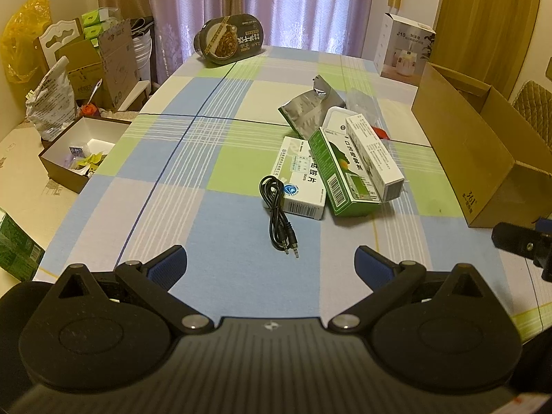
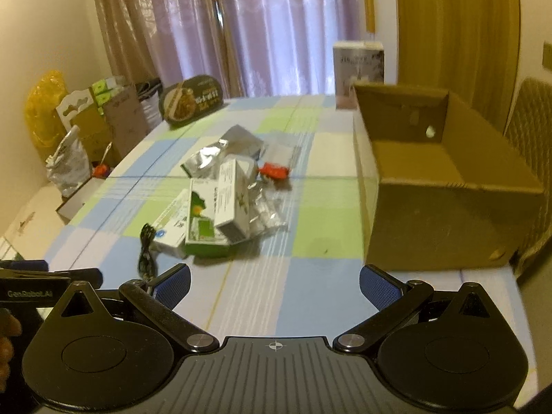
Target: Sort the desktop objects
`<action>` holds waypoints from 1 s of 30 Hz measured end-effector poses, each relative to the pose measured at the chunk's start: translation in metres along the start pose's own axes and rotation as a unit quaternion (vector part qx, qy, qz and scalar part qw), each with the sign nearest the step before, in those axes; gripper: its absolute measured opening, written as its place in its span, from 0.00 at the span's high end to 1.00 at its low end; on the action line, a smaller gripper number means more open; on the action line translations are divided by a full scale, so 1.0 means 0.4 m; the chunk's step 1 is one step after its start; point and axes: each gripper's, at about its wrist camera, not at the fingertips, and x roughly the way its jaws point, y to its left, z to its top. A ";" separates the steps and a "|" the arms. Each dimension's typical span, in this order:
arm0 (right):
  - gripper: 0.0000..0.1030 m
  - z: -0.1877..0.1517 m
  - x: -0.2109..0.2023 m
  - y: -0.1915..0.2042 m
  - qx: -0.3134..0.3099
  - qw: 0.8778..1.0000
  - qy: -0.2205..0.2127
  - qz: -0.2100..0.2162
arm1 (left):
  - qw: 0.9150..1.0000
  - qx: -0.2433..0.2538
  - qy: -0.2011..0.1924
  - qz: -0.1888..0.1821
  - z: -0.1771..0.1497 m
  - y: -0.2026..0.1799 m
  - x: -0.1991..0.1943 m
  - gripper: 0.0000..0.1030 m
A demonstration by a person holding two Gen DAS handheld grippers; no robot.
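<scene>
Right now I hold both grippers low over the checked tablecloth [image 1: 214, 207], and each is spread wide with nothing between its blue pads: the left gripper [image 1: 270, 262] points at the pile, the right gripper [image 2: 275, 281] sits nearer the carton.

Readable writing is scarce. The brown carton [image 2: 431, 220] carries "361°" on its near corner in the left view; from the right view its inside looks bare, with two holes in the far wall. A white box [image 1: 403, 51] behind it reads "J10". The left tool's body, seen at the edge of the right view, says "GenRobot.AI".

The things to sort lie in a heap mid-table, just left of the carton. A black cable [image 1: 279, 217] lies nearest me, touching a white medicine box [image 1: 303, 186] with Chinese print. A green box [image 1: 341, 176] leans on that, and a long white box [image 1: 374, 155] rests across the green one. Foil pouches [image 1: 305, 114] and a small red item [image 2: 274, 171] lie behind.

A dark noodle tub [image 1: 229, 39] stands at the far edge. Off the table to the left, an open white-lined box [image 1: 74, 151] holds small bits I cannot identify.
</scene>
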 end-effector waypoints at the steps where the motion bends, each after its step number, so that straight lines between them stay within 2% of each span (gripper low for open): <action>1: 0.02 0.000 0.000 0.001 0.000 1.000 0.004 0.004 | 1.000 0.000 0.000 0.000 0.000 0.001 0.001 0.01; 5: 0.02 -0.003 0.005 0.013 -0.021 1.000 0.007 -0.010 | 1.000 -0.002 0.001 0.000 -0.002 0.003 0.004 0.01; 15: 0.02 -0.006 0.044 0.012 -0.021 0.999 0.035 -0.020 | 1.000 0.001 0.003 -0.006 0.011 0.006 0.013 0.01; 19: 0.02 -0.007 0.055 0.014 -0.024 0.999 0.037 -0.006 | 1.000 -0.001 0.010 -0.010 0.021 0.016 0.031 0.01; 30: 0.02 0.020 0.120 0.032 -0.036 0.998 0.029 0.040 | 0.998 0.058 0.028 -0.007 0.079 0.032 0.145 0.03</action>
